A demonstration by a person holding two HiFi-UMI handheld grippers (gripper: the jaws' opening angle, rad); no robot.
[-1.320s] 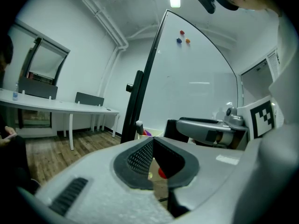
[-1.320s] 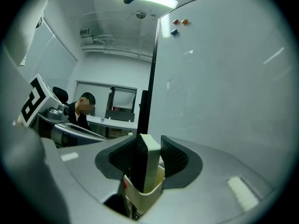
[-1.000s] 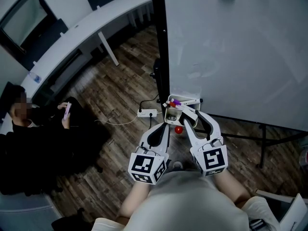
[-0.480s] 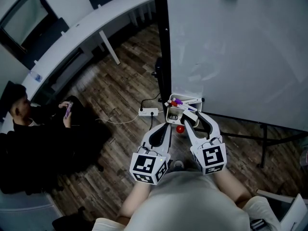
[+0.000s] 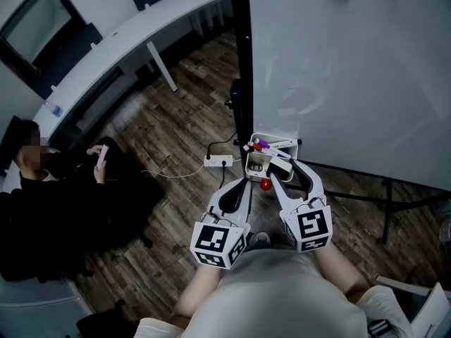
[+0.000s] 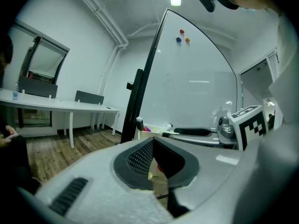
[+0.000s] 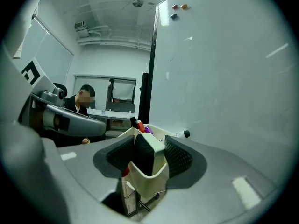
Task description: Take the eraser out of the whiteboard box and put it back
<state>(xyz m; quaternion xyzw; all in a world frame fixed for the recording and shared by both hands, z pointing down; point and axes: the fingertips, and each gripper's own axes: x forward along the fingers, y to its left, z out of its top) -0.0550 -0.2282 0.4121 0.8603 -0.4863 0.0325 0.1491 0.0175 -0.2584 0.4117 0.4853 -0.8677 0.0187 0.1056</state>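
Observation:
The eraser [image 7: 147, 153], white with a black felt face, stands on end in the near end of the cream whiteboard box [image 7: 150, 185]. My right gripper [image 7: 149, 157] straddles it and its jaws are opening. A gap shows between the right pad [image 7: 180, 158] and the eraser. In the head view the right gripper [image 5: 284, 167] reaches into the box [image 5: 255, 162] at the whiteboard's foot. Just left of the box, my left gripper [image 5: 243, 183] is shut on nothing, its tips meeting in the left gripper view [image 6: 152, 149].
Markers [image 5: 258, 145] lie in the far end of the box. A red ball [image 5: 265, 185] sits under it. The whiteboard [image 5: 352, 69] stands on a dark post [image 5: 242, 62]. A power strip [image 5: 218, 161] lies on the wood floor. A seated person [image 5: 56, 189] is at left.
The right gripper's jaws have spread a little around the eraser. Both grippers stay where they were.

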